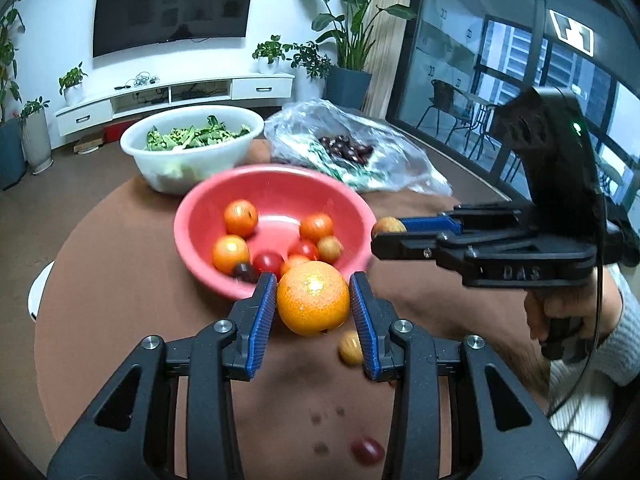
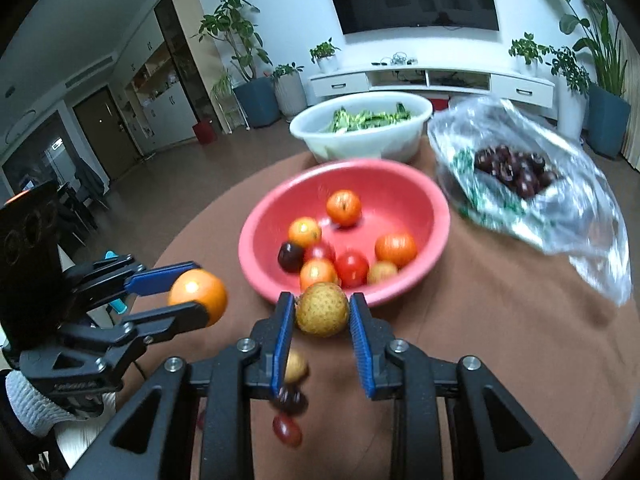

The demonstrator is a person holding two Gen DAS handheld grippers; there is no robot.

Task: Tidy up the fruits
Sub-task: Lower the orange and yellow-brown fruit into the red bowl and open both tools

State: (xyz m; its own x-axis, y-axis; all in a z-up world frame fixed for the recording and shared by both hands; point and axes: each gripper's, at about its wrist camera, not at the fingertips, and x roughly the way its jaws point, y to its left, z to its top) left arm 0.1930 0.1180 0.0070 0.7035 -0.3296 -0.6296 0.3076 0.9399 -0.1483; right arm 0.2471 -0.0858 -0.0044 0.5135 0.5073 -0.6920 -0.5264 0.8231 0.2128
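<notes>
My left gripper (image 1: 313, 300) is shut on a large orange (image 1: 313, 298), held above the brown table just in front of the pink bowl (image 1: 208, 200). The same orange (image 2: 199, 295) shows at the left of the right wrist view. My right gripper (image 2: 322, 312) is shut on a small yellow-brown fruit (image 2: 322, 309) near the bowl's front rim (image 2: 256, 224); from the left wrist view that fruit (image 1: 388, 225) sits at the bowl's right edge. The bowl holds several oranges, red tomatoes and a dark fruit. Loose on the table lie a yellow fruit (image 1: 351, 348) and a red fruit (image 1: 367, 450).
A white bowl of greens (image 1: 192, 140) stands behind the pink bowl. A clear plastic bag (image 1: 352, 148) with dark cherries lies at the back right. A person's hand and grey sleeve (image 1: 592, 320) hold the right gripper. The round table's edge (image 1: 52, 280) curves at left.
</notes>
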